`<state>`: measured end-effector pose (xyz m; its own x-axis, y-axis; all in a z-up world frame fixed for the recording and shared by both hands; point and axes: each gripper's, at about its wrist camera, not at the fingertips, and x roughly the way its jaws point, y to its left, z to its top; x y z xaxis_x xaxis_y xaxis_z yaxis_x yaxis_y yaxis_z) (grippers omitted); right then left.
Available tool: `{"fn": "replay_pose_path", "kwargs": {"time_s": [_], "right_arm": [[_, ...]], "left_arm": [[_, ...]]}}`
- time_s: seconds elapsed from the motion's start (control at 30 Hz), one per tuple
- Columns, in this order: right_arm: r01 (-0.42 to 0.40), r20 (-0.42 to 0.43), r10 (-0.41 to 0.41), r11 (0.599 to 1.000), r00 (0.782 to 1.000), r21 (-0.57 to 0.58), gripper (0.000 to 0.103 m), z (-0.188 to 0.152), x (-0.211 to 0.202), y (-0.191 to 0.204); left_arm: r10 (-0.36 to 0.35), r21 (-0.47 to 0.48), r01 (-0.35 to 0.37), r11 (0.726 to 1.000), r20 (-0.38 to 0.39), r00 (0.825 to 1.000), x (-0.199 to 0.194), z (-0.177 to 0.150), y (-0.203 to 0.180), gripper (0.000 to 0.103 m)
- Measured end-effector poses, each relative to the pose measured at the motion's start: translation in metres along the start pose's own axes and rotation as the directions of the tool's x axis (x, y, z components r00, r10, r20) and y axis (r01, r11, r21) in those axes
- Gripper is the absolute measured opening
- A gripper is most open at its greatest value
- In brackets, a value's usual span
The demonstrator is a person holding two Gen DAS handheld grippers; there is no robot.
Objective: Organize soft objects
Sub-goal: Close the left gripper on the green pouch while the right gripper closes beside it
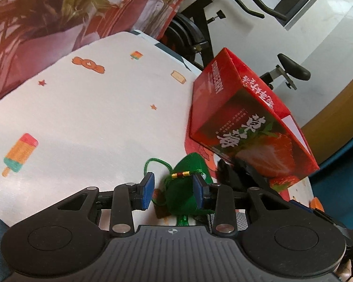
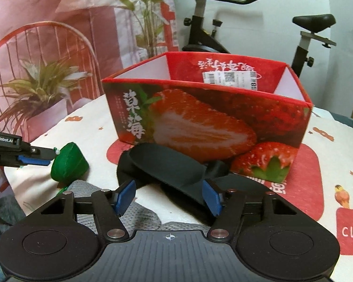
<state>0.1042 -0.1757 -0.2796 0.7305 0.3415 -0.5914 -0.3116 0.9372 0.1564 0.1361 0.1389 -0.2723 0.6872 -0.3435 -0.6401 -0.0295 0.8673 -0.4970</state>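
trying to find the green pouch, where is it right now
The green pouch sits between the left claw's blue pads in the left wrist view, on the patterned cloth left of the strawberry box.

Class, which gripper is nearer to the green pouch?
Left. The left gripper has its fingers around the green pouch; the right gripper is off to its side, at the black eye mask.

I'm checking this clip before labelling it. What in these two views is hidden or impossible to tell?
- Box floor, right wrist view: hidden by its front wall, contents unknown.
- Black soft item, left wrist view: mostly hidden behind the box and the left gripper.
- Green pouch lower end, left wrist view: covered by the gripper body.
- Label inside the box: too blurred to read.
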Motion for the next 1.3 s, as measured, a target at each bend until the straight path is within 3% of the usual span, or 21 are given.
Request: {"fn": "replay_pose_path", "kwargs": {"time_s": [0.33,0.67,0.87,1.3], "right_arm": [[-0.038,-0.050,0.034,0.995,0.998,-0.096,0.060,0.000,0.016,0.017],[-0.108,-0.077,0.095,0.976,0.992,-0.189,0.060,0.007,0.030,0.035],[-0.157,-0.093,0.139,0.960,0.986,-0.232,0.060,0.014,0.043,0.047],[-0.201,-0.094,0.179,0.911,0.979,-0.360,0.057,0.031,0.067,0.075]], "left_arm": [[-0.072,0.022,0.072,0.997,-0.018,0.997,0.020,0.003,-0.008,0.037],[-0.134,0.061,0.140,0.988,-0.095,0.986,0.046,0.006,-0.026,0.037],[-0.172,0.035,0.179,0.983,-0.148,0.974,0.062,0.005,-0.032,0.037],[-0.171,0.008,0.174,0.985,-0.135,0.976,0.069,0.012,-0.029,0.037]]}}
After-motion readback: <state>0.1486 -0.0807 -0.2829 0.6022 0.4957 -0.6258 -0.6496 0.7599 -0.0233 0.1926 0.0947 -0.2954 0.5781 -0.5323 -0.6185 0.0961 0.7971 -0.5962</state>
